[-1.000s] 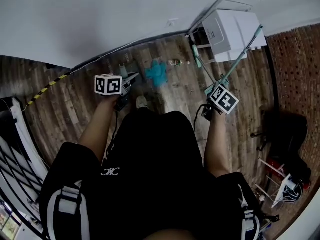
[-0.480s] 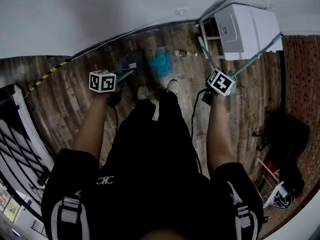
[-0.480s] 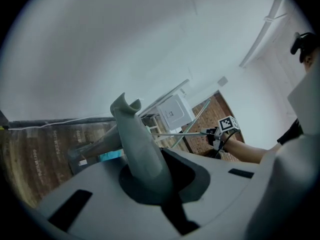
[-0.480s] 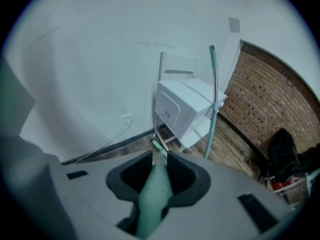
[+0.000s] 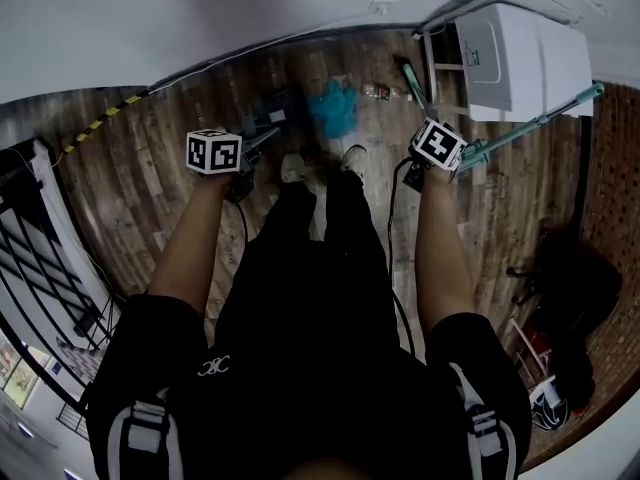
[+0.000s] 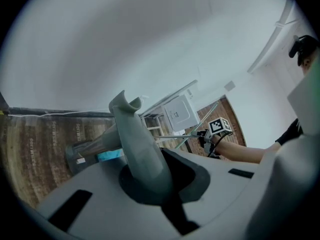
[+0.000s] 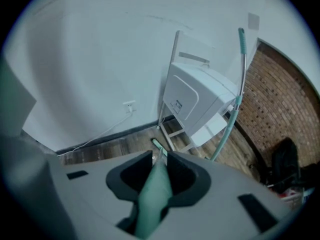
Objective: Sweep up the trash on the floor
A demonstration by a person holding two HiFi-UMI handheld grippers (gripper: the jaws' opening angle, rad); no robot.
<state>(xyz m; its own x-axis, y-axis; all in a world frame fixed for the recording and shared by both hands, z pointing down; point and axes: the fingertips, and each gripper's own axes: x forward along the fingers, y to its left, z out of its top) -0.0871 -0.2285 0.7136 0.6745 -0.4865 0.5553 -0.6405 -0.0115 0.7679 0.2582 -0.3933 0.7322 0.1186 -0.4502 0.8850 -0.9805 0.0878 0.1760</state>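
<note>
The left gripper (image 6: 150, 178) stays clamped on the grey dustpan handle (image 6: 136, 141), and the right gripper (image 7: 159, 160) on the green broom handle (image 7: 154, 196). Teal trash (image 5: 333, 110) lies on the wooden floor (image 5: 150, 188) near the wall, just beside the dustpan (image 5: 276, 114). Both shoes (image 5: 292, 168) now show; a second ago only one did.

Grey dustpan (image 5: 275, 116) just left of crumpled teal trash (image 5: 335, 108) (small bottle (image 5: 378, 91) beyond), teal-handled broom (image 5: 540, 121) aslant at right.

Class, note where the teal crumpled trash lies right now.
In the head view the teal crumpled trash lies on the wooden floor, just right of the dustpan and left of a small bottle.
</note>
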